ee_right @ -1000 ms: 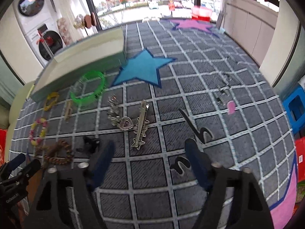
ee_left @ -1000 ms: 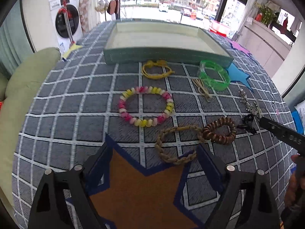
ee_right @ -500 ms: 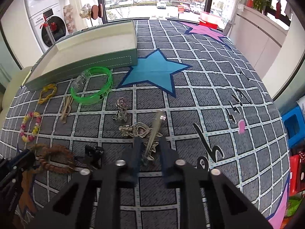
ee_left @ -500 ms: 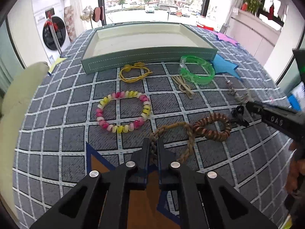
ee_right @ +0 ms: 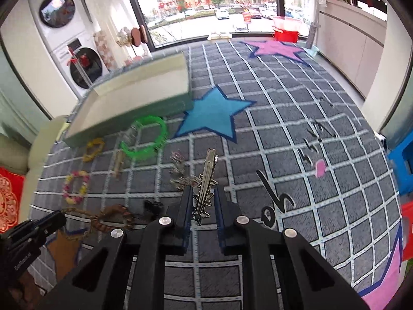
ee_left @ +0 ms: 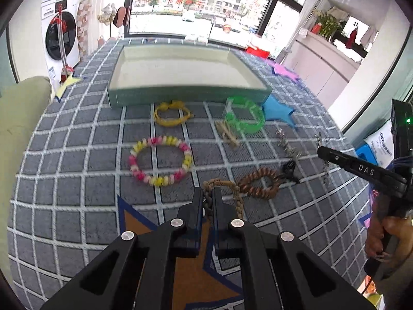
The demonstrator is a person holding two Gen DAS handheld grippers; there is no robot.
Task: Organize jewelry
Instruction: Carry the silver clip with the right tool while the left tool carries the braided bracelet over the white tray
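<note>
Left tongs are clenched on the near loop of the tan braided cord bracelet, gripping one strand of the braid at the pad tips. The rest of the loop drapes to the right of the tongs, touching the brown twisted-rope bracelet on the grey grid-pattern rug.

Right tongs are closed around the lower end of the long silver metal hair clip with star ornaments. The clip stands up between the pads and its tip points away from the tongs. I can't tell how firm the contact is, since there's a gap showing on the right side.

Handling, as I judge it:
- The braid is light, soft and floppy, so it will hang and swing, and a single-strand pinch should be enough. It may drag the brown bracelet along if the two are snagged.
- The clip is light, rigid and smooth metal, so it's likely to pivot or slip. Gripping the flat body near the stars is better than gripping the tip.
- The silver chain pieces sit just left of the clip and touch it, so there's a tangle risk.

The shallow green-walled tray with cream lining is well ahead of both tongs and looks empty.
</note>
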